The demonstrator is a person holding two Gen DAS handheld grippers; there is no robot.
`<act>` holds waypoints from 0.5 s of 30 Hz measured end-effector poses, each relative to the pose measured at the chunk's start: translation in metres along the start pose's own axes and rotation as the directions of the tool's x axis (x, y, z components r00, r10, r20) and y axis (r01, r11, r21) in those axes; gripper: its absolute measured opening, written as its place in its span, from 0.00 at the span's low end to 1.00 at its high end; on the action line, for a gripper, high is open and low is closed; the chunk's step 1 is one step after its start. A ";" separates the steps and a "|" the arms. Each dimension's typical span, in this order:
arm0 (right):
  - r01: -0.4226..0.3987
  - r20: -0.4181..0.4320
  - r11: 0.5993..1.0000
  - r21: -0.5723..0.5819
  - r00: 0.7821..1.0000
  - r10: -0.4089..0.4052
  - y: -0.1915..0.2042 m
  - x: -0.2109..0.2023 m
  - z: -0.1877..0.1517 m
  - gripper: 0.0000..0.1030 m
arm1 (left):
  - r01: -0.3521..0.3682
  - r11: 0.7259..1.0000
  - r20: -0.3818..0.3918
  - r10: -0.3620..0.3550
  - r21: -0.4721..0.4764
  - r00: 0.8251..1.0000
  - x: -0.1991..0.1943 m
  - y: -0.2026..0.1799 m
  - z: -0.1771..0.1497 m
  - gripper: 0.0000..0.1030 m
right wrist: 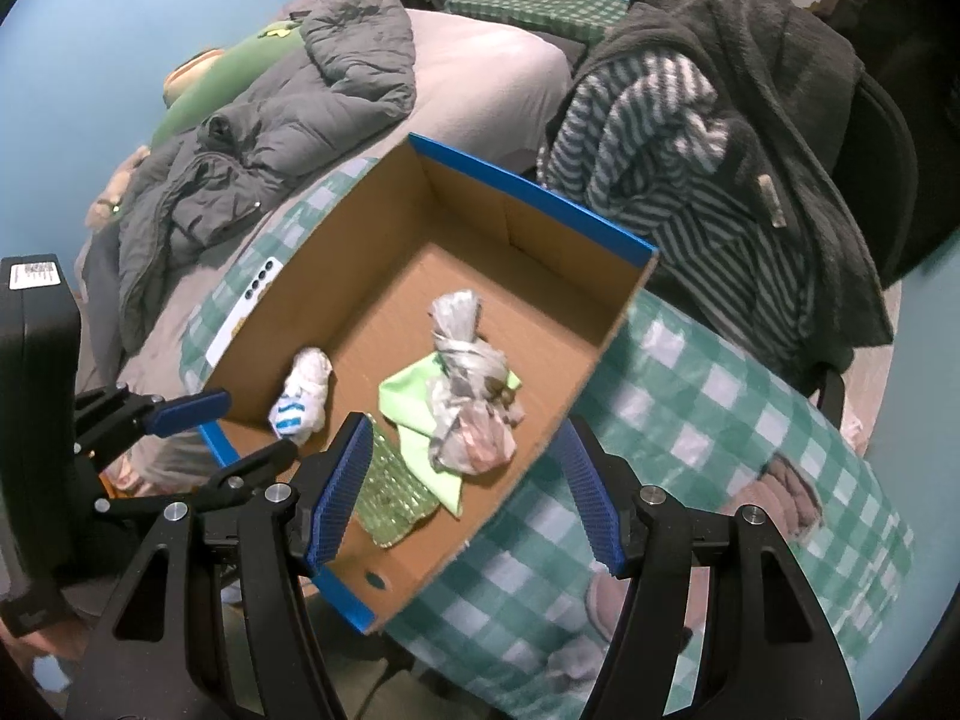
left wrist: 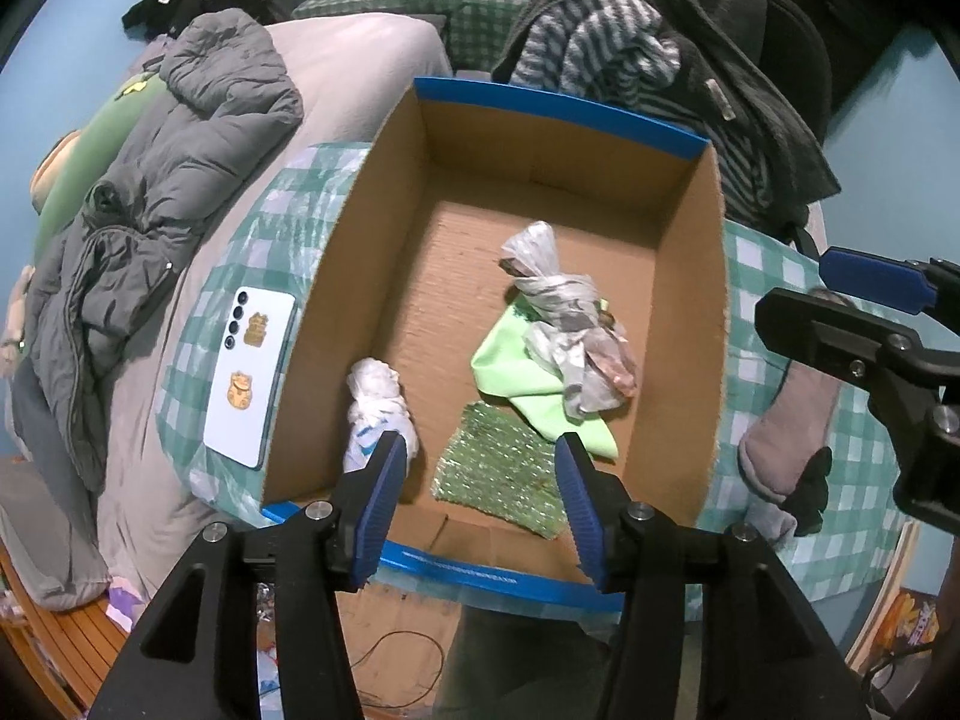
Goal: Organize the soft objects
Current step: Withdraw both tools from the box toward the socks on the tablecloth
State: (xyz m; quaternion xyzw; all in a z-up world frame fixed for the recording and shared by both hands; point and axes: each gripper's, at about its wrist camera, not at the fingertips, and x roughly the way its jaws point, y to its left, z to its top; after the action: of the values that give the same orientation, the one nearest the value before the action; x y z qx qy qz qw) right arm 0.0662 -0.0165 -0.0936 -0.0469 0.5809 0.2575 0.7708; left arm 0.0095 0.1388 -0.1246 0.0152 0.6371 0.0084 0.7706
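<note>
Left gripper (left wrist: 477, 468): jaws part open, nothing btwn the pads, hanging over the near edge of the cardboard box (left wrist: 336, 276).

The box sits on a table w/ a green check cloth (left wrist: 774, 282). A white phone (left wrist: 251, 378) lies flat on the cloth just outside the box's left wall.

Inside the box, left to right:
- Knotted white bag w/ blue print (left wrist: 379, 411), in the near-left corner against the left wall. Prob v. light, crinkly, a bit slick. Best hold looks like the knot or the twisted neck, not the puffy body.
- Green sparkly mesh piece (left wrist: 501, 468), flat on the floor by the near wall. Limp and thin, so I'd pinch one free edge or corner; a flat top-down grab would likely slide off.
- Light green cloth (left wrist: 516, 369), mid-floor, partly under the next item. Soft, no stiffness; take a loose corner.
- Knotted grey-white bag bundle (left wrist: 558, 312), lying on the cloth, toward the right wall. Light and squashy, with the knot in the middle as the firm spot.

Right gripper (right wrist: 462, 468): jaws wide apart, empty, over the box's near-right corner.

Still outside: a grey plush thing (left wrist: 792, 420) on the cloth by the table's right edge, well apart from the box. Soft and bulky, so prob needs a wide bite at its narrow part.
</note>
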 end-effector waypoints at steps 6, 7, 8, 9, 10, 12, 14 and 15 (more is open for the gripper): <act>0.021 0.001 0.999 0.039 1.000 -0.021 -0.017 -0.012 -0.017 0.63 | 0.008 0.999 -0.001 -0.008 0.037 1.000 -0.005 -0.015 -0.006 0.54; 0.024 0.002 0.999 0.046 1.000 -0.025 -0.020 -0.014 -0.020 0.63 | 0.010 0.999 -0.003 -0.010 0.043 1.000 -0.005 -0.018 -0.007 0.54; 0.028 0.003 0.998 0.053 1.000 -0.029 -0.023 -0.017 -0.023 0.63 | 0.013 0.999 -0.003 -0.013 0.050 1.000 -0.006 -0.021 -0.008 0.54; 0.032 0.004 0.998 0.060 0.999 -0.032 -0.025 -0.019 -0.026 0.63 | 0.015 0.998 -0.004 -0.015 0.060 1.000 -0.007 -0.024 -0.008 0.55; 0.035 0.005 0.997 0.065 0.999 -0.035 -0.027 -0.021 -0.029 0.63 | 0.015 0.998 -0.005 -0.015 0.069 1.000 -0.007 -0.028 -0.009 0.55; 0.047 0.004 0.996 0.078 0.999 -0.048 -0.034 -0.026 -0.036 0.63 | 0.016 0.996 -0.004 -0.016 0.092 1.000 -0.008 -0.037 -0.010 0.57; 0.057 0.000 0.994 0.095 0.998 -0.057 -0.041 -0.029 -0.044 0.63 | 0.018 0.994 -0.002 -0.018 0.112 1.000 -0.009 -0.045 -0.012 0.58; 0.062 -0.002 0.993 0.103 0.998 -0.062 -0.045 -0.031 -0.049 0.63 | 0.020 0.992 -0.003 -0.020 0.124 1.000 -0.009 -0.049 -0.013 0.58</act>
State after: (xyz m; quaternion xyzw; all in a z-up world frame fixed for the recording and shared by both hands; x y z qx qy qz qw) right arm 0.0378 -0.0841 -0.0914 -0.0249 0.5912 0.2032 0.7801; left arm -0.0052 0.0892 -0.1199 0.0568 0.6372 -0.0389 0.7676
